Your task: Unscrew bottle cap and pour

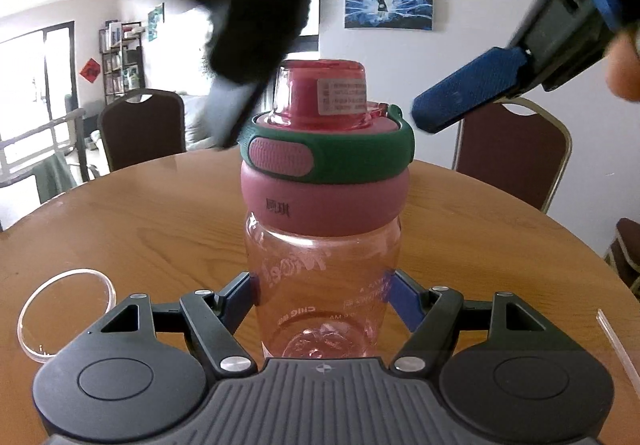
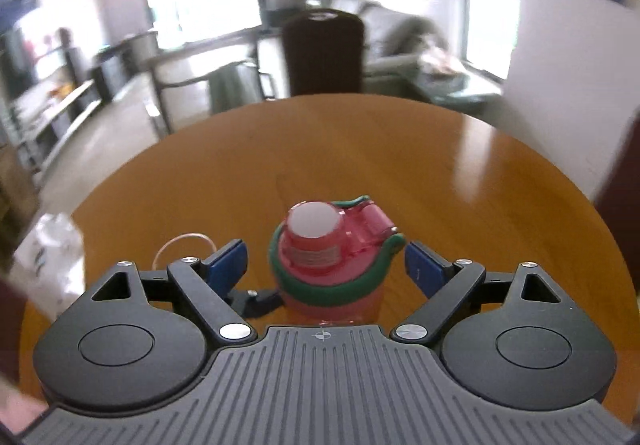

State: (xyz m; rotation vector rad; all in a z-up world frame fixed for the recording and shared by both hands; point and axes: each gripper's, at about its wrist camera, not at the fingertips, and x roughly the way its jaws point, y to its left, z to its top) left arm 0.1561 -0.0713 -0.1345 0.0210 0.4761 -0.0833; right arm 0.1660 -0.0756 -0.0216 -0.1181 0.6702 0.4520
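Clear ring [image 1: 66,315]: I see it lying flat at the far left of the tabletop [image 1: 160,221], well apart from the bottle; in my right wrist view it peeks out behind the left blue pad.

Left gripper [image 1: 322,295]: I have its blue fingers [image 1: 406,303] pressed against both sides of the bottle's lower body, pinching it; it is low, level with the tabletop.

Bottle [image 1: 322,277]: it is a clear pink bottle standing upright near the middle of the round wooden tabletop, between my left gripper's fingers. I can read printed lettering on its wall, but not make out the words.

Cap [image 1: 326,161]: it is on the bottle. It has a pink collar, a green band with a pink oval button facing my left camera, and a clear pink dome on top carrying a white label.

Right gripper [image 2: 326,269]: spread wide, one blue pad on either side of the cap and neither touching it, with daylight on both sides. From the left wrist view I see it coming down from above, one blue finger [image 1: 468,91] just right of the dome, the other a dark blur at the left.

Chairs [image 1: 514,153]: dark-backed ones stand beyond the tabletop's far edge.

Thumb [image 1: 624,69]: I catch a blurred bit of it at the right edge, behind the right gripper.
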